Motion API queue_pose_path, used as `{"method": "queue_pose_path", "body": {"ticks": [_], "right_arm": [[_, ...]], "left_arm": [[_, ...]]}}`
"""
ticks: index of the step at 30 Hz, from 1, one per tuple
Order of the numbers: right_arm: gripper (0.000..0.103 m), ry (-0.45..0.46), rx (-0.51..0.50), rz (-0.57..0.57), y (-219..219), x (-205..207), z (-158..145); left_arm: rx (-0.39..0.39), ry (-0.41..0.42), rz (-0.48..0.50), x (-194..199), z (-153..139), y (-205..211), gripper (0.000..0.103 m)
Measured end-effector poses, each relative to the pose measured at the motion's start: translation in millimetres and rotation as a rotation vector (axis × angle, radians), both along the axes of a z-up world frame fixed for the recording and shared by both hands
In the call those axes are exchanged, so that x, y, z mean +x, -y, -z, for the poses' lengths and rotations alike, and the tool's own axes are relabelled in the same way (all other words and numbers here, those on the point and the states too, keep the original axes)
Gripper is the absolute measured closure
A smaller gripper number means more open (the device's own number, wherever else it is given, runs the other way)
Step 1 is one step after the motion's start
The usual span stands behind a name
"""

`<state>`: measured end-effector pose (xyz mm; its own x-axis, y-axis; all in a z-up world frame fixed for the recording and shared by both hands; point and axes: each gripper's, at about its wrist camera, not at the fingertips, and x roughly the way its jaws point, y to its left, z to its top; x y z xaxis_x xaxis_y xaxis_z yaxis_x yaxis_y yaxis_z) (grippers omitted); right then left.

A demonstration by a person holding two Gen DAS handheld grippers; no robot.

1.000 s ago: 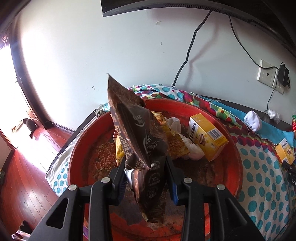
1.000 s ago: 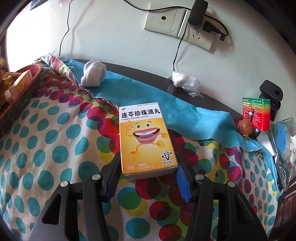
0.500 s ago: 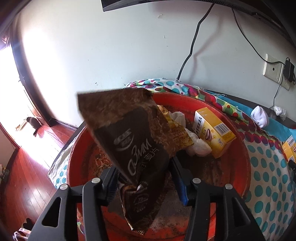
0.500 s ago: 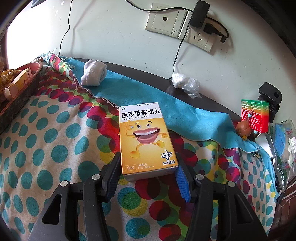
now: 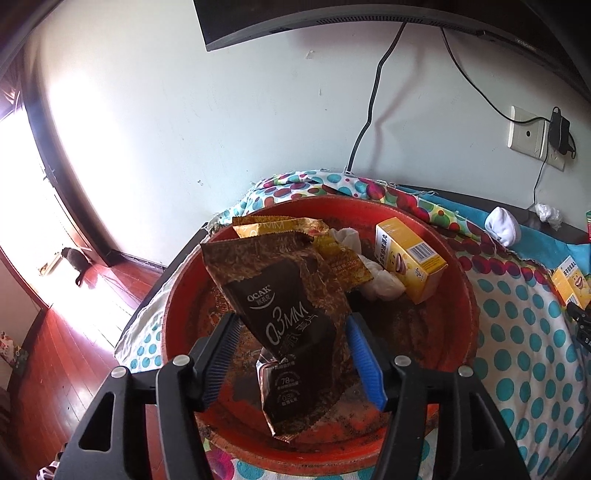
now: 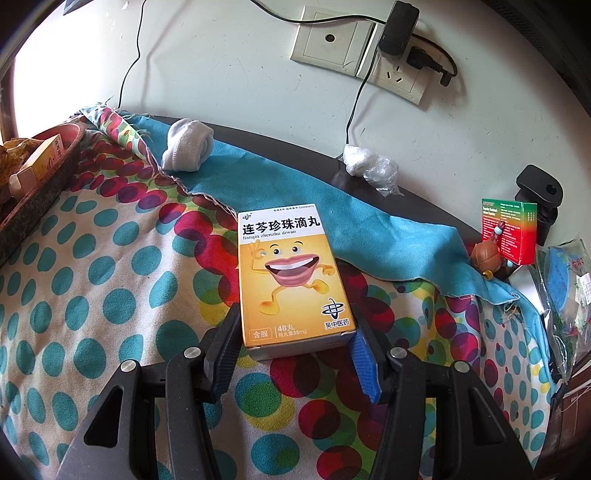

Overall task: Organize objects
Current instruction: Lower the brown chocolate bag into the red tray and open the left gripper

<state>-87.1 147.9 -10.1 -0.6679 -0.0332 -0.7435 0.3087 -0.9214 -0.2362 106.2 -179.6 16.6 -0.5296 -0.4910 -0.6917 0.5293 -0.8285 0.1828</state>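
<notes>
Left gripper point(image 5: 291, 354) over the red basin point(image 5: 469, 295), fingers just spread wide, clear of the brown packet point(image 5: 288, 317) now lying in the basin among a yellow packet point(image 5: 332, 251) and a yellow box point(image 5: 410, 258). Right gripper point(image 6: 293, 352) clamped on another yellow medicine box point(image 6: 291, 273), resting on the dotted cloth point(image 6: 92, 295). Left on the bench: rolled sock point(image 6: 186, 149), green box point(image 6: 511, 229). Roughly half done.

Home room, lived-in. White painted wall point(image 5: 221, 110) with wall socket plate point(image 6: 328, 40) and plugged-in black charger point(image 6: 399, 27); glossy red wooden floor point(image 5: 55, 369) far left by a bright doorway; dotted multicolour cloth point(image 6: 92, 295) over a dark table, balled white sock point(image 6: 186, 149) on it.
</notes>
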Motion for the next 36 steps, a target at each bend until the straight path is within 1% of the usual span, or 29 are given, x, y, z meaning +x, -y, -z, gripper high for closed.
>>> {"method": "queue_pose_path", "body": {"ticks": [2, 9, 14, 17, 20, 23, 27, 30, 33, 36], "right_arm": [[0.051, 0.000, -0.001, -0.001, 0, 0, 0], [0.051, -0.006, -0.002, -0.013, 2, 2, 0], [0.051, -0.014, 0.000, -0.016, 3, 4, -1], [0.051, -0.012, 0.002, -0.013, 3, 3, -1], [0.051, -0.013, 0.009, -0.013, 3, 3, -1], [0.051, -0.015, 0.022, -0.014, 5, 3, 0], [0.051, -0.025, 0.039, -0.010, 6, 4, -1], [0.052, -0.025, 0.048, -0.004, 6, 3, 0], [0.052, -0.030, 0.056, 0.006, 6, 3, -1], [0.052, -0.057, 0.061, 0.023, 4, 6, -4]], "left_arm": [[-0.020, 0.001, 0.006, 3, -4, -6, 0.041], [-0.038, 0.005, 0.039, 8, -13, -30, 0.041], [-0.035, -0.014, 0.063, 6, -20, -46, 0.041], [-0.034, -0.047, 0.079, 3, -23, -52, 0.041], [-0.018, -0.079, 0.082, 0, -23, -54, 0.041], [0.003, -0.087, 0.100, -4, -19, -54, 0.041], [-0.012, -0.088, 0.121, -4, -16, -55, 0.041], [-0.004, -0.101, 0.143, -2, -15, -56, 0.041], [0.014, -0.114, 0.149, 0, -15, -53, 0.041], [0.036, -0.137, 0.152, 4, -14, -48, 0.041]]}}
